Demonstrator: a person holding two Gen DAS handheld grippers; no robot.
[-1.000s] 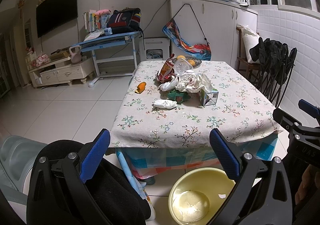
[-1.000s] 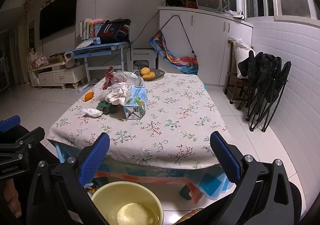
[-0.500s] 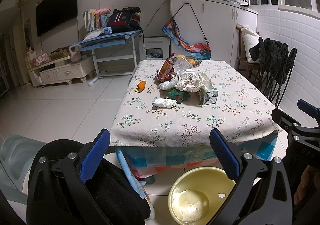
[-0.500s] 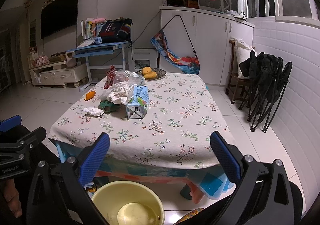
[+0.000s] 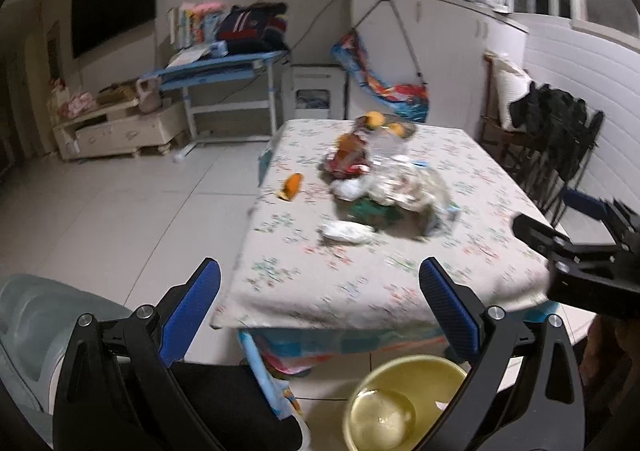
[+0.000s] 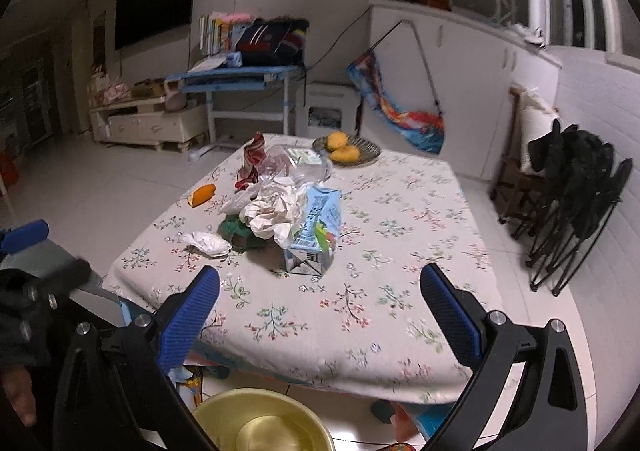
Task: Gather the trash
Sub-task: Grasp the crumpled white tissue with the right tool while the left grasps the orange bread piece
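Note:
Trash lies heaped mid-table on the floral cloth (image 6: 400,251): crumpled white paper (image 6: 276,213), a blue drink carton (image 6: 316,235), a green wrapper (image 6: 236,231), a clear plastic bottle (image 6: 296,165), a red snack bag (image 6: 252,159), a white tissue wad (image 6: 208,243) and an orange piece (image 6: 202,195). In the blurred left wrist view the pile (image 5: 392,191), tissue (image 5: 346,231) and orange piece (image 5: 292,187) show too. My left gripper (image 5: 320,291) and right gripper (image 6: 320,299) both stand open and empty, short of the table's near edge. A yellow basin (image 5: 400,403) sits on the floor below them.
A plate of yellow fruit (image 6: 346,149) stands at the table's far end. Folded black chairs (image 6: 576,203) lean against the right wall. A blue desk (image 6: 240,79) and a low cabinet (image 6: 148,123) lie beyond. Open tiled floor (image 5: 120,203) spreads to the left.
Both grippers have moved forward and up toward the table, so the trash pile appears nearer. The left view is now motion-blurred. Both grippers remain open.

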